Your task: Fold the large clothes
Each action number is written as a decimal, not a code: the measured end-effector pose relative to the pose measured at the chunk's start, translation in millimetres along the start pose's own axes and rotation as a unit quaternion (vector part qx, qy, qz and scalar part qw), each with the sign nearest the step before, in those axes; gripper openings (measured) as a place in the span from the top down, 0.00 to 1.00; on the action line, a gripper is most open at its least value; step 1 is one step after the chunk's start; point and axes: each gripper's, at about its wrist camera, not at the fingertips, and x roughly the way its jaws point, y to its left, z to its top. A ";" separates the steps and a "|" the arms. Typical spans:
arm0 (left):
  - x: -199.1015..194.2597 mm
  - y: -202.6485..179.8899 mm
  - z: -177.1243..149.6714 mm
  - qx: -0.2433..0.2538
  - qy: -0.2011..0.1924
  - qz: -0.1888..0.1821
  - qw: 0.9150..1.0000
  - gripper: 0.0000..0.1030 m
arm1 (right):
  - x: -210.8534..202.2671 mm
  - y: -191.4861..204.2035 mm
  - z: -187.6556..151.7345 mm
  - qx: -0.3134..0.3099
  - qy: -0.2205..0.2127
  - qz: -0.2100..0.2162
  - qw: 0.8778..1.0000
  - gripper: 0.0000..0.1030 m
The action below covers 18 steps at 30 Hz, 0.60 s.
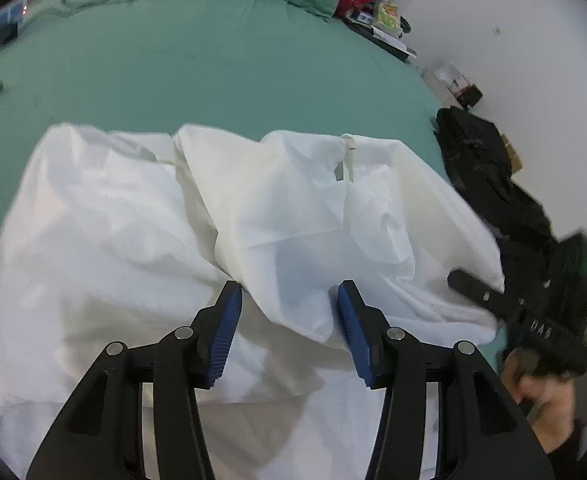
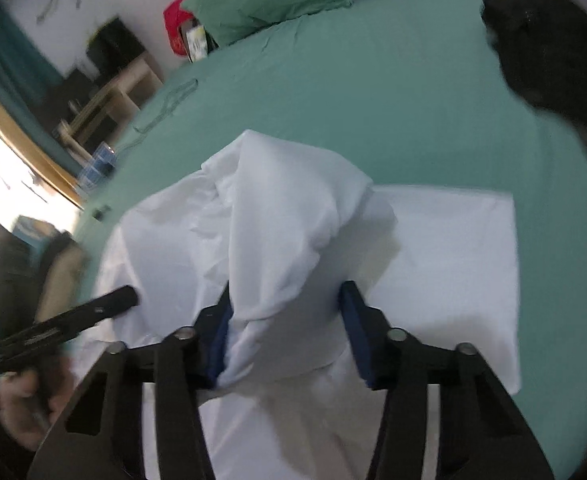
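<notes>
**Both grippers angled down, fingers parted**

The left gripper [image 1: 287, 300] points steeply downward, its two black arms spread and the blue-padded fingers [image 1: 225, 332] standing well apart. White cloth [image 1: 289, 248] lies in the gap between them, but the pads do not visibly press on it.

The right gripper [image 2: 285, 308] is tilted down in much the same way. A bunched fold of the cloth rises between its fingers [image 2: 357, 332]; the left pad is partly covered by the fabric and touches it, while the right pad stands clear of it.

Each wrist view catches the opposite gripper at the frame edge, blurred, with a bare hand [image 1: 549, 404] wrapped around its handle.
</notes>
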 end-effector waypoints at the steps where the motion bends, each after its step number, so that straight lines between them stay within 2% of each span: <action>1: 0.3 1.7 -1.2 -0.008 -0.003 -0.012 1.000 0.60 | -1.9 -5.4 -4.1 0.017 -0.009 0.021 1.000 0.73; 2: -0.7 2.7 -1.7 -0.012 -0.008 -0.019 1.000 0.71 | -2.0 -11.4 -9.4 0.033 -0.015 0.039 0.999 0.76; 4: -6.9 2.0 -1.3 -0.013 -0.021 -0.020 0.999 0.81 | -2.8 -17.7 -16.1 0.057 -0.034 0.076 0.995 0.83; 7: -31.0 -1.5 2.4 0.009 -0.072 -0.014 0.997 0.86 | -10.7 -12.4 -16.8 0.062 -0.088 0.130 0.986 0.88; 9: -46.7 -5.2 5.7 0.022 -0.102 -0.003 0.995 0.88 | -15.0 -4.4 -14.9 0.066 -0.127 0.187 0.972 0.88; 11: -64.2 -5.2 10.0 0.030 -0.135 0.007 0.990 0.89 | -14.0 7.0 -14.1 0.054 -0.150 0.217 0.963 0.88; 13: -71.3 -3.8 12.6 0.039 -0.149 0.020 0.988 0.89 | -4.1 15.5 -14.7 0.041 -0.150 0.209 0.965 0.87; 15: -64.5 2.4 11.7 0.061 -0.127 0.043 0.989 0.88 | 15.1 11.5 -22.3 0.051 -0.111 0.153 0.981 0.85; 16: -59.4 6.7 12.1 0.069 -0.116 0.057 0.989 0.87 | 21.2 5.4 -28.4 0.062 -0.091 0.122 0.986 0.69; 18: -51.7 22.1 2.8 0.066 -0.088 0.069 0.992 0.85 | 20.2 -6.5 -40.0 0.070 -0.066 0.067 0.993 0.47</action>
